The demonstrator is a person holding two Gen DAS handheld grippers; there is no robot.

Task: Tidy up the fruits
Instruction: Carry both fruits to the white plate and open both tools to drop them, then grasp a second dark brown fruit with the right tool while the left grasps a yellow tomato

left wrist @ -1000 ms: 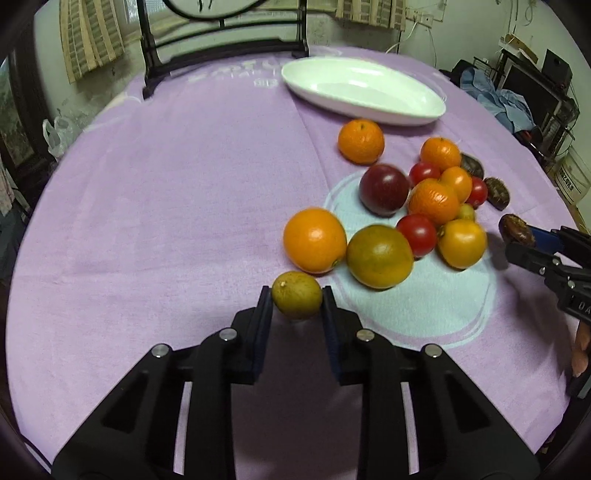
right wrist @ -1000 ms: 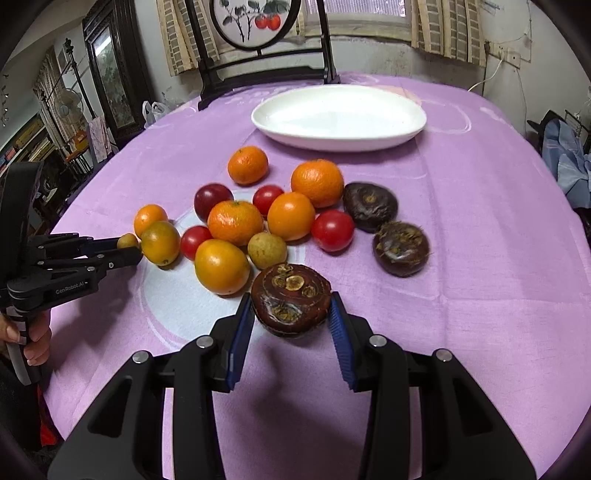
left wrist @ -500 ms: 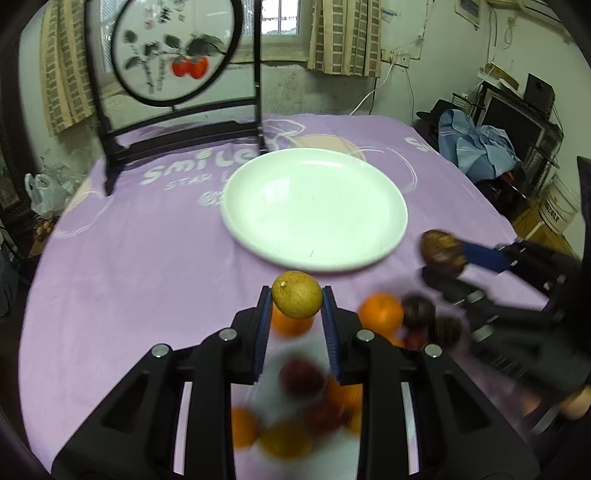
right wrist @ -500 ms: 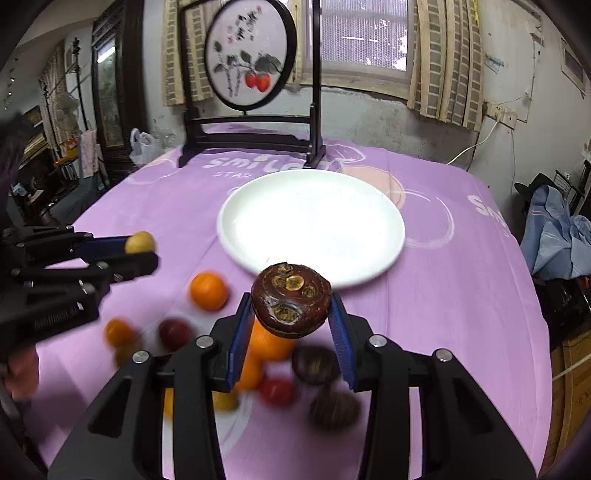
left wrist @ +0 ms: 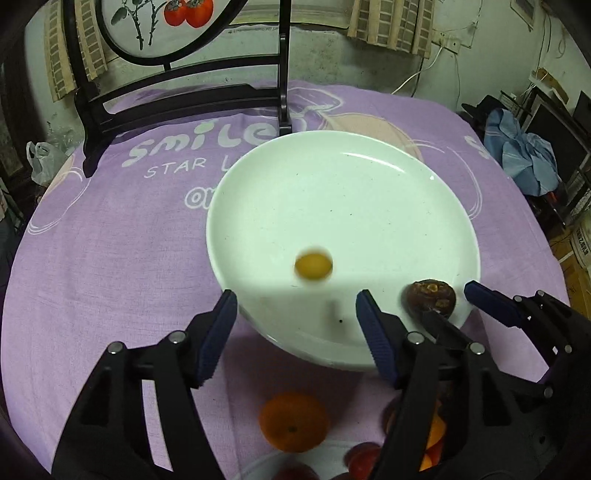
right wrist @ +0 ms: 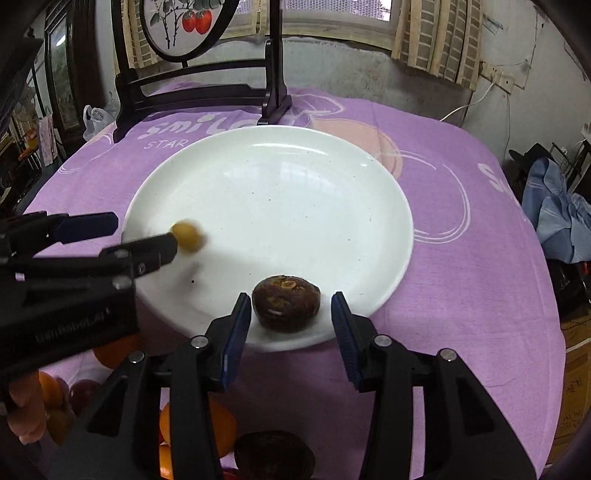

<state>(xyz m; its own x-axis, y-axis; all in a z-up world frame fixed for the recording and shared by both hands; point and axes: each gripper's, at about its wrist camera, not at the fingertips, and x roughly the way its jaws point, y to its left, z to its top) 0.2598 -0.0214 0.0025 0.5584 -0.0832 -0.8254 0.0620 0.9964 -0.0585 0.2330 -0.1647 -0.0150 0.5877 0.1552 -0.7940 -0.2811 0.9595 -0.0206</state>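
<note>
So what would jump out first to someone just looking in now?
The big white plate in the middle of the purple tablecloth. On it, a small yellow fruit, blurred, lies beyond the left gripper, whose jaws have just been opening. A dark brown fruit sits near the plate's front rim between the right gripper's open jaws.

Both wrist views look down, sharing the plate [left wrist: 461, 236].

Lived-in home room: round table [left wrist: 110, 258] under a purple printed tablecloth [right wrist: 461, 258], dark wooden stand with a painted round screen [right wrist: 184, 22], curtained window [right wrist: 436, 37], clothes heap [left wrist: 524, 158] and cluttered shelves at the side.
</note>
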